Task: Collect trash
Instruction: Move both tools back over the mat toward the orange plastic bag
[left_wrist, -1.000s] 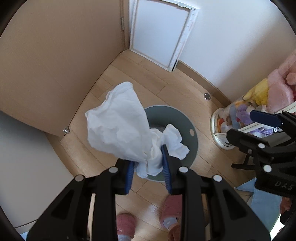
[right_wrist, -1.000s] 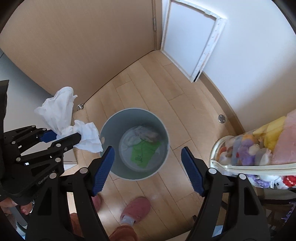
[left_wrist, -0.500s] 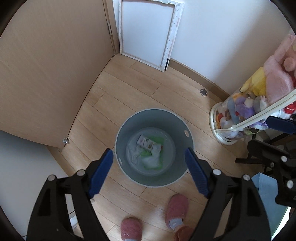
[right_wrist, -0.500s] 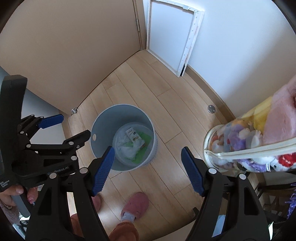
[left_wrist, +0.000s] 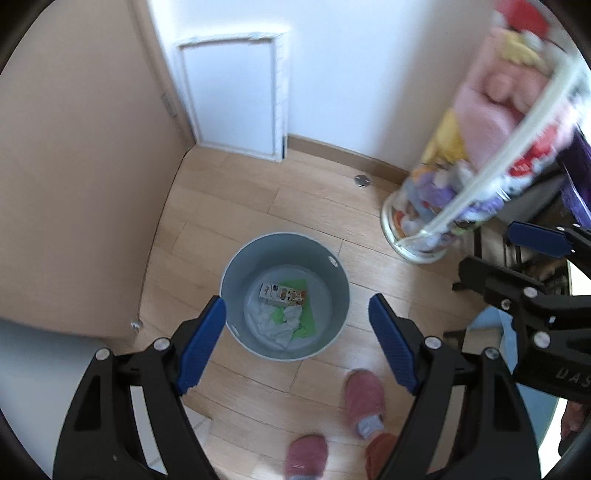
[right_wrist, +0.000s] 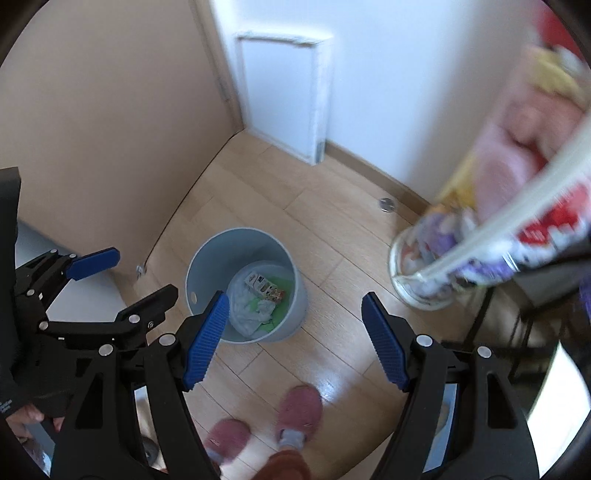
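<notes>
One grey bin (left_wrist: 284, 295) stands on the floor, holding one small printed box (left_wrist: 282, 294) and one green sheet (left_wrist: 308, 321). Two pink slippers (left_wrist: 364, 400) show below, and one clear bag of plush toys (left_wrist: 480, 155). Two tools are counted: the left tool (left_wrist: 297, 343) and the right tool (right_wrist: 295, 339).

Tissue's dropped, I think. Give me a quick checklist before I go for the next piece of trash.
1. Left gripper empty: ok, jaws wide, nothing between the pads.
2. Right gripper empty: ok, jaws wide, nothing held.
3. Tissue in the bin: ok, it lies crumpled on the bottom beside a small carton.
4. Bin upright on the floor: ok.
5. Nothing caught on the bin's rim: ok, rim looks bare in both views.
6. Next piece of trash located: cannot tell, no loose trash shows on the visible floor.
</notes>
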